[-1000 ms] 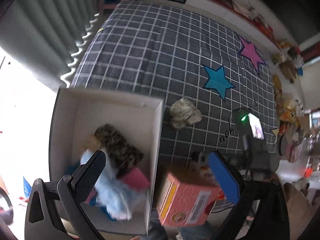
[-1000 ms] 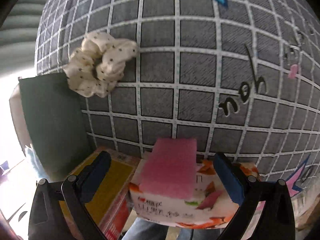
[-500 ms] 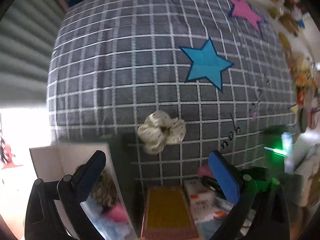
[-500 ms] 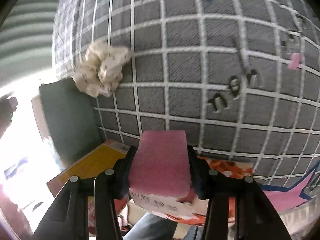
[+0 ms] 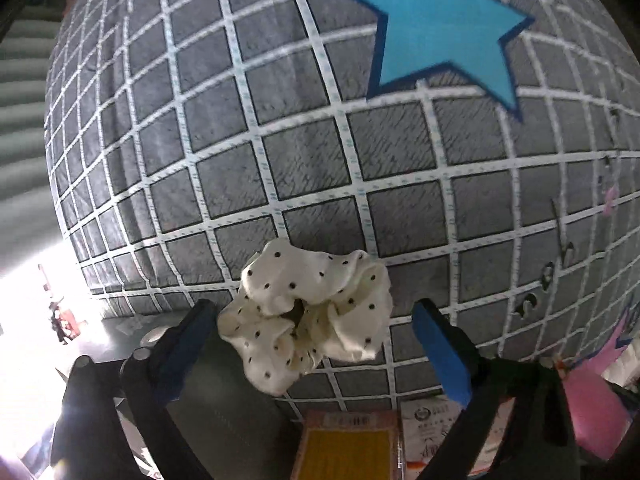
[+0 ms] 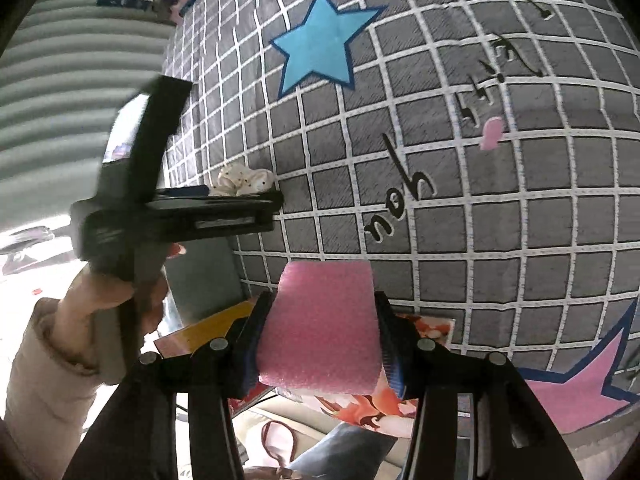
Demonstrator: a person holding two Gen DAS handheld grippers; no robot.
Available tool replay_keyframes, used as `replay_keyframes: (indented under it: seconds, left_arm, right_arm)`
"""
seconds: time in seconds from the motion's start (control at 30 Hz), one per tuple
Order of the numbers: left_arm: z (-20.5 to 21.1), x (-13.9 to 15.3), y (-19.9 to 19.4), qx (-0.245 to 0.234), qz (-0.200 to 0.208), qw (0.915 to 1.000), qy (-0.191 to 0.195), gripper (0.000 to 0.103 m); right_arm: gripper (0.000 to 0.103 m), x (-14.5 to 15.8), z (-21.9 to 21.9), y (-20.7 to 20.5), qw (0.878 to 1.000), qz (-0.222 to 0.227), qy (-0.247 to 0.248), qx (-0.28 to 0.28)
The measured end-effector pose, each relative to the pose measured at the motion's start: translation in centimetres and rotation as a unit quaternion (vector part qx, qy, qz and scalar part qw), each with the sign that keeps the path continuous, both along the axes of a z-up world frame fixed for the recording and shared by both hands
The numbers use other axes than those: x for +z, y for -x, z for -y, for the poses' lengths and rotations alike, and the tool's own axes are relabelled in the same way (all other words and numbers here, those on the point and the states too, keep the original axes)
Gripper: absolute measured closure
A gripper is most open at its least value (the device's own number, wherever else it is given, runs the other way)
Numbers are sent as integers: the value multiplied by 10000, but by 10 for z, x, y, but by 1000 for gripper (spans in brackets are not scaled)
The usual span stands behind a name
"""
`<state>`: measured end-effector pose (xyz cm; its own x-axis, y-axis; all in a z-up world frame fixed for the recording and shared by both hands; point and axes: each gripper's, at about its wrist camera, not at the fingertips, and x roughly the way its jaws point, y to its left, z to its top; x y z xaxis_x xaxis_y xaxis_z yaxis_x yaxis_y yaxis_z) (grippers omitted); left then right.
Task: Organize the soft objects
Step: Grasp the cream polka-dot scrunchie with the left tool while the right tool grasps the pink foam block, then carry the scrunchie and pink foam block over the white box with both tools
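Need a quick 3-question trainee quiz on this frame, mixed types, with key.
1. True or false: the right gripper is shut on the pink sponge.
2. What lies between the left gripper's open fingers? A) scrunchie B) sponge C) box
3. Fill in: the blue star is printed on the ___ bedspread.

Key: 1 true; 2 A, the white dotted scrunchie, not yet gripped; 3 grey checked.

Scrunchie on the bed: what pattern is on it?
The scrunchie is cream with small dark dots, clearest in the left wrist view.
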<state>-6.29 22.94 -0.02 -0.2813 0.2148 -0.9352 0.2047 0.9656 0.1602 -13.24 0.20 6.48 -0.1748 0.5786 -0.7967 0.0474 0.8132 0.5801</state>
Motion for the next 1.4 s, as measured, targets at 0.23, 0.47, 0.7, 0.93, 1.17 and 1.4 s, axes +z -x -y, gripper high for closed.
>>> replay_keyframes:
  seconds: [0.23,0.47,0.7,0.93,1.17,1.4]
  left_arm:
    - [-8,-9,2,303,-218,9991,218,44]
    - [-4,30,10,183,383,9978,514,79]
    - [12,104,35,-36,1249,9869,1016,79]
    - [27,147,66,-120,1561,9764,1491,79]
    - [46,166,102,-143,1704,9662,1931,79]
    - [42,184,146,-231,1752,9568,2307,79]
  right_arm:
    - [53,17,17,7,9993,325,-52,-164]
    - [53,36,31,14,9966,789,239,-96]
    - [53,44,43,25,9927,1037,609,-103]
    - [53,51,50,48,9886,1150,971,-4]
    - [53,58,42,71,9871,1163,1092,90]
    - [53,64,27,96,9860,1144,1189,229]
